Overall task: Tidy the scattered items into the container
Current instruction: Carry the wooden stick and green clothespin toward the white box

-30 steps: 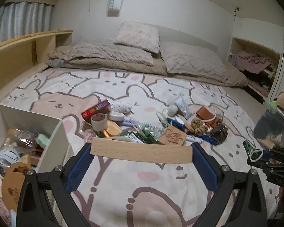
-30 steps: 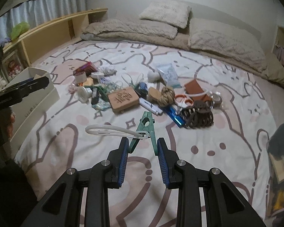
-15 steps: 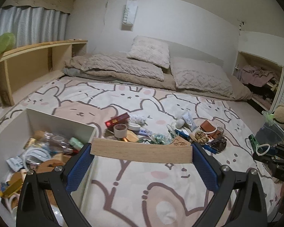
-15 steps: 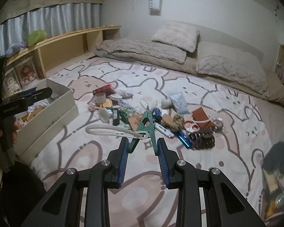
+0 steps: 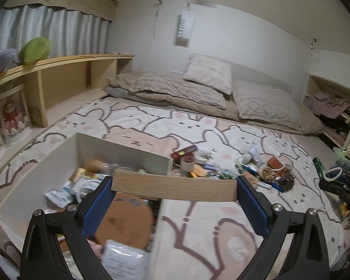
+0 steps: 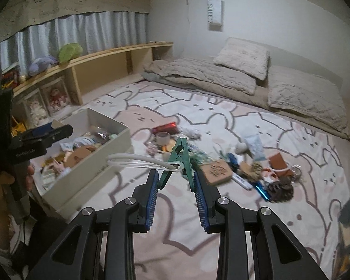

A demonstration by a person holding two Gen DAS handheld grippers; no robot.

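Observation:
My left gripper (image 5: 173, 194) is shut on a pale wooden block (image 5: 173, 186), gripped end to end by the blue pads. It hangs over the near right corner of the white box (image 5: 123, 148), which holds several items. My right gripper (image 6: 175, 176) is shut on the handles of a green clothespin (image 6: 180, 154) with a white loop (image 6: 133, 161) hanging off it to the left. It is above the rug, just right of the white box (image 6: 93, 172). The scattered pile (image 6: 224, 165) lies beyond it. The left wrist view shows the right gripper (image 5: 338, 183) at the far right edge.
The rabbit-print rug (image 5: 198, 231) covers the floor. A low wooden shelf (image 6: 100, 67) with dolls and plush toys runs along the left wall. Bedding and pillows (image 6: 242, 70) lie at the back. A hand and the left gripper (image 6: 44, 135) are at the left of the right wrist view.
Both grippers have moved left and risen, each keeping its object. The white box has come under the left gripper and drawn close on the left of the right gripper.

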